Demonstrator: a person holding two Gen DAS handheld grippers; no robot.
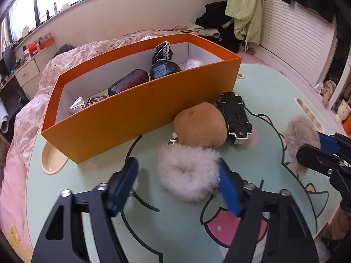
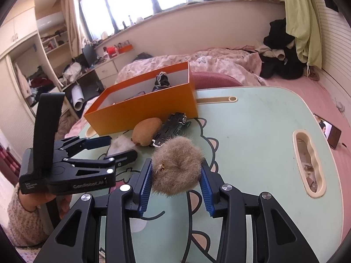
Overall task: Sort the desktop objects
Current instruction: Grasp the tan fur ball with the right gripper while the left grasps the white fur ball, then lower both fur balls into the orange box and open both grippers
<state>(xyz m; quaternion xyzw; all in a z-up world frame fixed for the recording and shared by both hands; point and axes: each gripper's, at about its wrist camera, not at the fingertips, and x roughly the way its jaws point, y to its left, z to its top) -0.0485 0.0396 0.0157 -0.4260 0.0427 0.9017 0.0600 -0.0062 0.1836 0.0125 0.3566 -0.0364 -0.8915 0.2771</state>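
Observation:
A white fluffy scrunchie (image 1: 188, 171) lies on the mint table between the open jaws of my left gripper (image 1: 178, 168); the right pad touches its fur. A brown plush kiwi (image 1: 200, 125) and an overturned black toy car (image 1: 235, 116) lie just behind it. My right gripper (image 2: 176, 168) has its blue pads against both sides of a grey-brown fluffy scrunchie (image 2: 177, 166), which also shows in the left wrist view (image 1: 300, 135). The orange box (image 1: 140, 114) behind holds several dark items.
The mint cartoon-print table (image 2: 252, 120) has a recessed tray slot (image 2: 309, 162) at the right. A phone (image 2: 331, 133) lies beyond its right edge. A bed with pink bedding (image 2: 219, 61) stands behind the table.

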